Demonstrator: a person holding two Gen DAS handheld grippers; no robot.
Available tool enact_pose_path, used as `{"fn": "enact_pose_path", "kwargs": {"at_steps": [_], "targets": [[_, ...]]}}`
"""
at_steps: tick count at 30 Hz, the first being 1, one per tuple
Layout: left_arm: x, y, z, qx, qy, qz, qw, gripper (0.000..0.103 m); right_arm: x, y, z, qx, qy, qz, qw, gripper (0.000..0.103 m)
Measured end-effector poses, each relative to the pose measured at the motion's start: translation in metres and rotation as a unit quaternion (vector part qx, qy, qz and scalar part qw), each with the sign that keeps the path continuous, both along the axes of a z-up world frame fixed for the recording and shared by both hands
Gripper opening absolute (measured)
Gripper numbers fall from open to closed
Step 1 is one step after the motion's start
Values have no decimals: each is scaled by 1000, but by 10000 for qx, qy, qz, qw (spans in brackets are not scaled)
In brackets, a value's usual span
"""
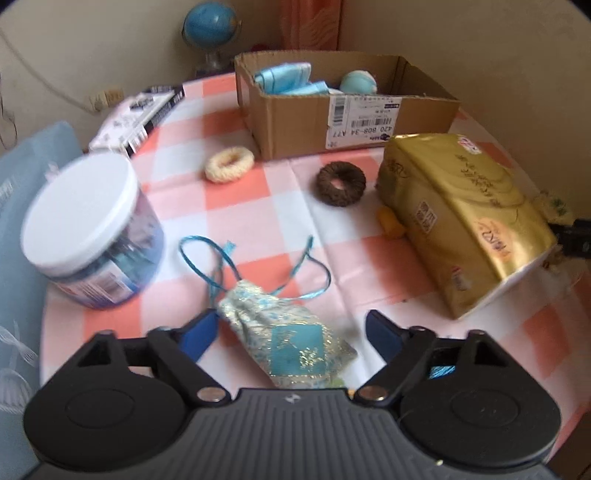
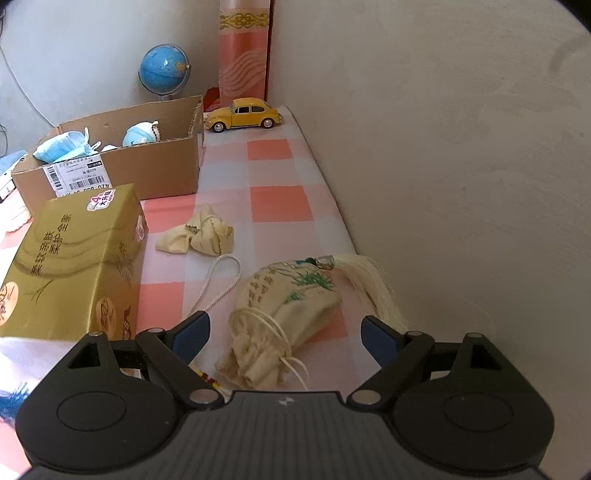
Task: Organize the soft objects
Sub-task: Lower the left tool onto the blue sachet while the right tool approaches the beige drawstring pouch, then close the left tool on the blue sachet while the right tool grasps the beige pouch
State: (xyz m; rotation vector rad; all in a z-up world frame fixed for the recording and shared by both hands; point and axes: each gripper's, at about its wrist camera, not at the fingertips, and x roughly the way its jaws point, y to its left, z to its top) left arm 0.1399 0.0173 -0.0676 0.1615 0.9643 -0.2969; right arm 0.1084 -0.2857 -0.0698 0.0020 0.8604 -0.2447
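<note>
- Both tongs are gaping apart: the left gripper (image 1: 291,326) is straddling a blue brocade pouch (image 1: 291,338), the right gripper (image 2: 284,330) a cream drawstring pouch (image 2: 280,325).
- Blue soft items are already sitting in the cardboard box (image 1: 295,125); two scrunchies (image 1: 229,164) are still waiting on the tablecloth.
- The left view is blurring, leaving the box contents unclear.

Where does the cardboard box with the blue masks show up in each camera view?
Left wrist view: the cardboard box sits top centre, beyond the two hair ties, label facing the camera.
Right wrist view: the cardboard box is upper left, behind the gold tissue pack.
Shared landmark: the blue globe stands behind the box in both.
</note>
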Motion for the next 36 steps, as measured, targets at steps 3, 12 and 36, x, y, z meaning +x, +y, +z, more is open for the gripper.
{"fn": "enact_pose_path", "kwargs": {"at_steps": [3, 12, 36], "targets": [[5, -4, -4, -248, 261, 100, 9993, 71, 5, 1, -2, 34, 27, 18, 10000, 92], [13, -18, -6, -623, 210, -295, 9974, 70, 15, -3, -1, 262, -193, 247, 9992, 89], [0, -21, 3, -208, 187, -204, 9994, 30, 4, -8, 16, 97, -101, 15, 9999, 63]]}}
